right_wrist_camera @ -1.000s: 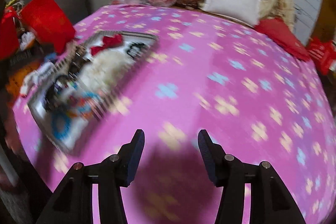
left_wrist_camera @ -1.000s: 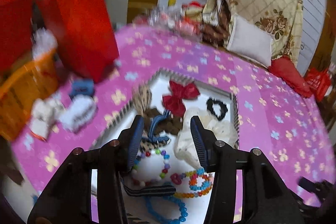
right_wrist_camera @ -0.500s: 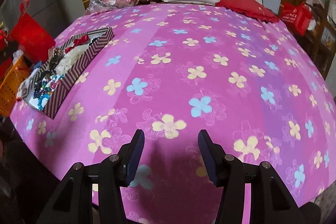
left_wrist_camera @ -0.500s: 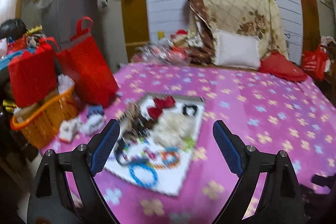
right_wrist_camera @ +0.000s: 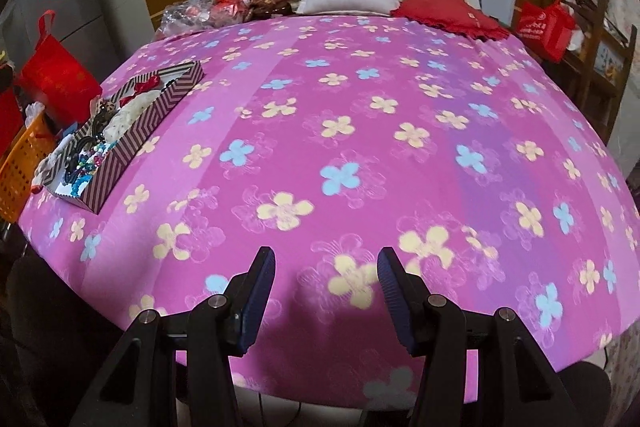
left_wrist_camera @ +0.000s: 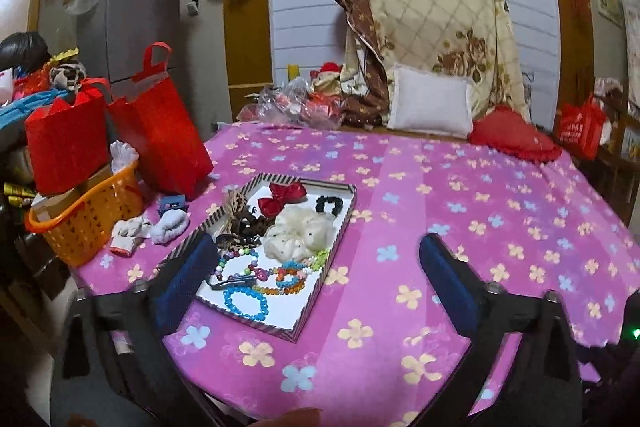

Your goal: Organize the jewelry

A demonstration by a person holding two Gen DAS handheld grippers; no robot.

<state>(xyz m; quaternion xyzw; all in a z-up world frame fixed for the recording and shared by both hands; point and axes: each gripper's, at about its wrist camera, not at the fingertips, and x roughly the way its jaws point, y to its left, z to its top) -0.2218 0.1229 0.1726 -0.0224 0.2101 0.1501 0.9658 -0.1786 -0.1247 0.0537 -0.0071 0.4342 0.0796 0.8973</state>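
- Left tongs (left_wrist_camera: 312, 263) gape wide and hold nothing, raised over the near end of the tray (left_wrist_camera: 343, 223)
- Right tongs (right_wrist_camera: 326, 281) stand half open and hold nothing, low over bare pink cloth (right_wrist_camera: 360, 147)
- The tray sits at the bench's left edge, holding bead bracelets (left_wrist_camera: 245, 303), a cream scrunchie (left_wrist_camera: 300, 233) and a red bow (left_wrist_camera: 282, 198)

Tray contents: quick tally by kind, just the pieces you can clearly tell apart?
In the striped tray:
Red bow: 1
Black scrunchie: 1
Cream scrunchie: 1
Blue bead bracelet: 1
Total: 4 clear pieces; the other bead strands and dark clips overlap too much to count.
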